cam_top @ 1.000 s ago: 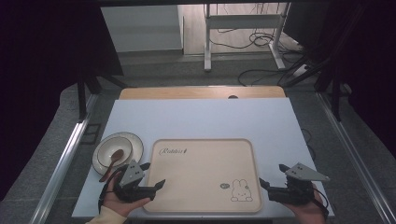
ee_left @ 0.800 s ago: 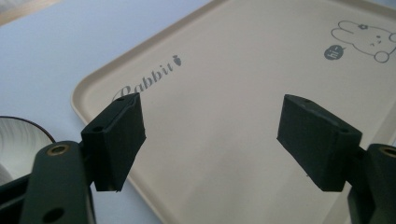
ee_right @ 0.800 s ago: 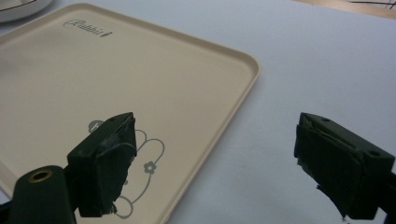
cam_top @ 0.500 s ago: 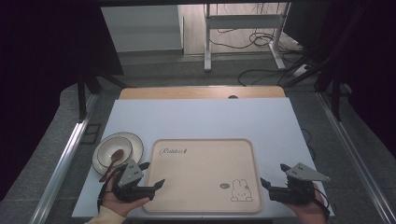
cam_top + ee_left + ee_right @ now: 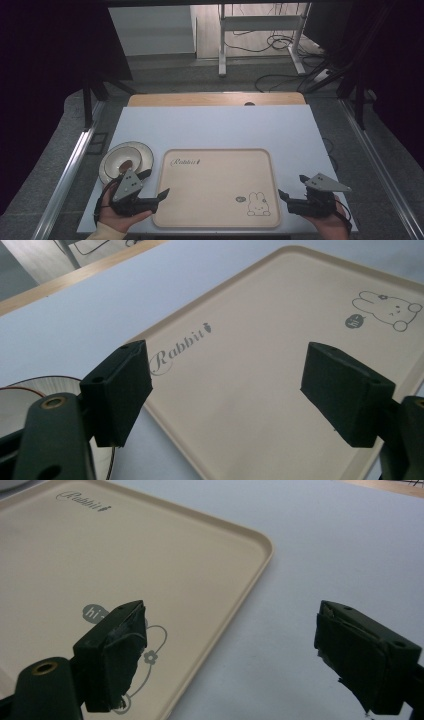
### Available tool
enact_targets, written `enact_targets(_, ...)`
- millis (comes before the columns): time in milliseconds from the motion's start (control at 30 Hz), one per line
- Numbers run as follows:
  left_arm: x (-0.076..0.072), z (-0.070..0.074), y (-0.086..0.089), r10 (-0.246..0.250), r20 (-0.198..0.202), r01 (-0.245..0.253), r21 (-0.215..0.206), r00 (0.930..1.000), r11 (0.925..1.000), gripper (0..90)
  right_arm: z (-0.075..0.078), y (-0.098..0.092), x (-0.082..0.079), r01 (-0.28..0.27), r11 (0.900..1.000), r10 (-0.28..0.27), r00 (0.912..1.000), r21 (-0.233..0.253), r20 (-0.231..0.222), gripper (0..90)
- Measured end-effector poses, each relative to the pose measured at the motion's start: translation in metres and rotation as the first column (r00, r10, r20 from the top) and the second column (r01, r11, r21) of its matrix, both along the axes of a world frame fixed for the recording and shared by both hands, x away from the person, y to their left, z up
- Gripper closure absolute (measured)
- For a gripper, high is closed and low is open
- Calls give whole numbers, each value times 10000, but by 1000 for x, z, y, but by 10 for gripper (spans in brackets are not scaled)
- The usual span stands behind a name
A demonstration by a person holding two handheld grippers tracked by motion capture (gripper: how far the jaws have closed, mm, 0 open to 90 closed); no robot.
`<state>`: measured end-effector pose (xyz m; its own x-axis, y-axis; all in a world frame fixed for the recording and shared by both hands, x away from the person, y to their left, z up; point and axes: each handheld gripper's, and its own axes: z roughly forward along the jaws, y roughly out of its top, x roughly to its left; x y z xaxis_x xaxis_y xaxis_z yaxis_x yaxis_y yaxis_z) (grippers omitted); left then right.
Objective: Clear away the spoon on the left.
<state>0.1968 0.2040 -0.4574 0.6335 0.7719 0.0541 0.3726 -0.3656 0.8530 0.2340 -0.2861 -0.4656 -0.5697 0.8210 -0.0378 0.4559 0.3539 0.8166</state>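
Seemingly nothing has begun: left gripper (image 5: 156,195) and right gripper (image 5: 287,196), jaws apart, flank the bare tray (image 5: 215,187) at bottom centre; any first grasp awaits.

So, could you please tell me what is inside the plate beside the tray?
A brown spoon lies in the plate; the left gripper covers its near edge, so its handle end cannot be seen.

One tray (image 5: 215,185), one plate (image 5: 145,152), two claws: left (image 5: 156,186), right (image 5: 292,188)

A tray (image 5: 215,187) lies on the table (image 5: 215,125), near its front edge. A plate (image 5: 142,152) sits just left of the tray, apart from it.
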Motion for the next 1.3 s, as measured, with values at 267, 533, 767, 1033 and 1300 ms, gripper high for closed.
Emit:
enact_targets(267,1,2,3,277,15,-277,-40,9996,9996,188,1,-2,-2,63,10000,-63,10000,-55,44,135)
enact_targets(533,1,12,11,432,317,-429,-117,9986,9990,186,0,-4,-2,150,9998,-150,9999,-109,21,136)
enact_targets(767,-4,22,22,646,620,-633,-234,9960,9977,187,0,-4,-2,170,9998,-170,9999,-120,8,137)
enact_targets(1033,-10,33,38,1077,735,-1054,-345,9915,9938,186,1,-2,0,124,9998,-124,9999,-149,43,139)
enact_targets(1300,-15,40,57,1608,742,-1571,-524,9842,9862,182,1,-1,0,105,9999,-105,9999,-129,39,140)
